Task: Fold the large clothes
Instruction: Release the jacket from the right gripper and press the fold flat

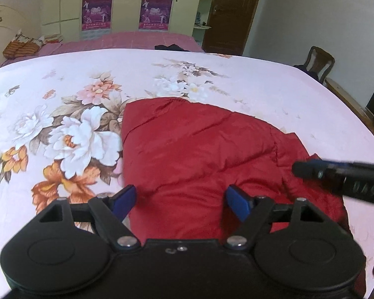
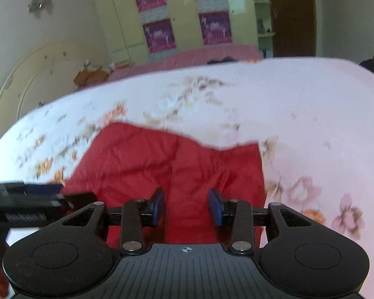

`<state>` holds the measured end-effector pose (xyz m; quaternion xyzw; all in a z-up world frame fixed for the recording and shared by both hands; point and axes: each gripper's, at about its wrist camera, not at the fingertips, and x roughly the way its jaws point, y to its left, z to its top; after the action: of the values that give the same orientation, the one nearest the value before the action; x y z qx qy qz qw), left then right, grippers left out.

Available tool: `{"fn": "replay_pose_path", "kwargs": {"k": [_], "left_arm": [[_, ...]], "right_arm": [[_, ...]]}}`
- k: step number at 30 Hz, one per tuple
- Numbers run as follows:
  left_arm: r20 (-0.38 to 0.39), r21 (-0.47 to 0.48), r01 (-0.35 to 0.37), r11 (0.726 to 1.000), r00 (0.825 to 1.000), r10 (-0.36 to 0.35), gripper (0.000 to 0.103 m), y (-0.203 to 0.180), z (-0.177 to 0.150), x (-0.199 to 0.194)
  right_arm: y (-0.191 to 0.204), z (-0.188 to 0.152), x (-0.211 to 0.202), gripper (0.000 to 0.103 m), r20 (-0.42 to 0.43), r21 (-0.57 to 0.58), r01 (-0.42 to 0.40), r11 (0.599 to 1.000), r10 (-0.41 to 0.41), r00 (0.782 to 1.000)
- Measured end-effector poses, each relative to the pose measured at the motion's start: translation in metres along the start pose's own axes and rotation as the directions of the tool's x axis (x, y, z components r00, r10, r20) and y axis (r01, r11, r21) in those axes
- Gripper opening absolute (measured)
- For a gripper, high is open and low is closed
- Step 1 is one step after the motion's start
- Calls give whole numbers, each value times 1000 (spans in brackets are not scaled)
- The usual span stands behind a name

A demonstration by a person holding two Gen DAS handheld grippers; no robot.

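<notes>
Left wrist view looks down over a bed [image 1: 261,87] covered with a pale pink flowered sheet [image 1: 69,129], on which a red padded garment [image 1: 199,149] lies partly folded, its far edge straight and its right side bunched into soft ridges. The left hand-held gripper [image 1: 180,203] hangs over the near part of the garment with its blue pads [image 1: 238,205] spread wide and nothing between them; no pad presses on the cloth. At the right edge of this view the black fingers of the right hand-held gripper [image 1: 336,177] reach in above the garment's bunched side. Right wrist view is blurred, yet it shows the same red garment [image 2: 162,162] on the sheet [image 2: 311,124], with the right hand-held gripper [image 2: 188,206] above its near edge, jaws partly apart and only open air between the blue pads [image 2: 217,206]. The left hand-held gripper [image 2: 37,199] enters from the left edge there. Behind the bed stand a yellow wardrobe [image 1: 127,2] with purple posters [image 1: 153,12], a brown door [image 1: 232,12], a cream headboard [image 2: 37,79] and a wooden chair [image 1: 319,61].
</notes>
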<state>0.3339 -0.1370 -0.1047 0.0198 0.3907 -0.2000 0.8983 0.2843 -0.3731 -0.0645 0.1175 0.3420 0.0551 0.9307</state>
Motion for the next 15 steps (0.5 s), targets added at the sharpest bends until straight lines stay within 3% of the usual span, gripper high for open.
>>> {"fn": "replay_pose_path", "kwargs": {"k": [7,15], "left_arm": [[4,-9,13,1000,1000,-12,79,3,16,16],[-19,15,10,1000,1000,-10,82,1,26,45]], "right_arm": [[8,18,27,39,0,-33,52,998,-52,999],[1,-2,65,39,-65,-94,171,981,-177,982]]}}
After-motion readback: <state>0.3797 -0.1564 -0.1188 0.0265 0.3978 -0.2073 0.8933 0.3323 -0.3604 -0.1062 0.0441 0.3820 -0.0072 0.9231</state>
